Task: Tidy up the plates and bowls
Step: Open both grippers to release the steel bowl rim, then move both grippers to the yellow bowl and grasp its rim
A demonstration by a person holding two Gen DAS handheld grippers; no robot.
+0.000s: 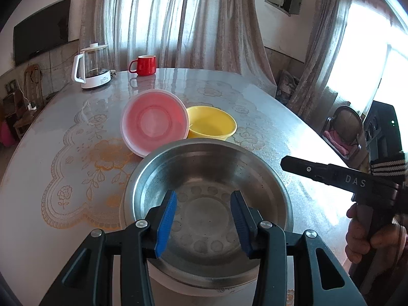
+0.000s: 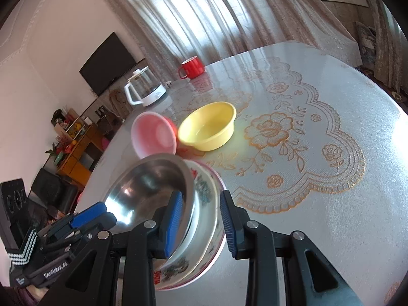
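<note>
Left wrist view looks down on the steel bowl (image 1: 204,178), which fills the 6 o'clock part of the table (image 1: 51,178). The left gripper (image 1: 204,219) hangs over the near rim of this bowl. Its jaws stand partly apart and the pads press on nothing, so it holds nothing.

From the right wrist view, the steel bowl leans inside a patterned bowl (image 2: 178,262), with its high side toward 9 o'clock. The right gripper (image 2: 201,219) is also partly open. The rims of both bowls appear between its pads, but I cannot tell if the pads really press on them or only hover above.

The pink bowl (image 1: 155,125) is propped on its edge at 11 o'clock against the yellow bowl (image 1: 211,125), which sits upright at 12 o'clock, just behind the steel one.

I judge the step in hand is to seat the steel bowl flat in the stack. To do it well:
- Let one gripper steady the patterned bowl at its rim.
- Take the steel rim with only one wall between the pads, not two.
- Lower the high side slowly, because steel slides easily on glazed ware.
- Keep the two grippers from crossing over the bowl.
</note>
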